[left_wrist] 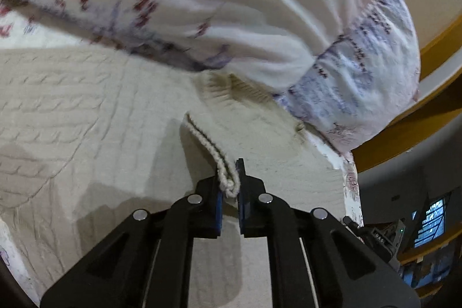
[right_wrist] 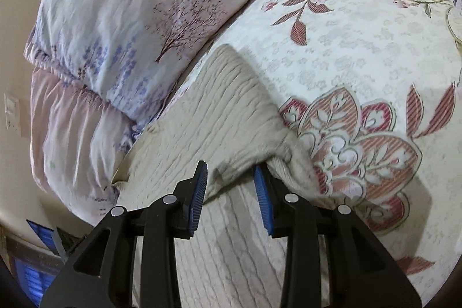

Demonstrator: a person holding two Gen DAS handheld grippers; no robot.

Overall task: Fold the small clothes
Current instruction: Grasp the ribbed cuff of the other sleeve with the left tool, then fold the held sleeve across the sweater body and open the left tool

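A floral bedspread (right_wrist: 361, 54) carries a cream knit (right_wrist: 208, 120) at lower centre and pillows (right_wrist: 115, 28) upper left.

Left wrist view: the pillow (left_wrist: 260, 5) is smeared by motion blur; its print cannot be read. Its upper part is cut off by the picture's edge. The sweater (left_wrist: 86, 111) runs out of view at the left and bottom; its full outline cannot be told. The bed frame (left_wrist: 404, 134) shows only as a strip. Small items at lower right, by a lit screen (left_wrist: 430, 224), are too small to identify.

Right wrist view: a raised fold of the sweater (right_wrist: 231, 117) hides whatever lies beneath it. The right claw (right_wrist: 229, 184) covers the knit below it. The bedspread (right_wrist: 361, 54) is cut off at the right.
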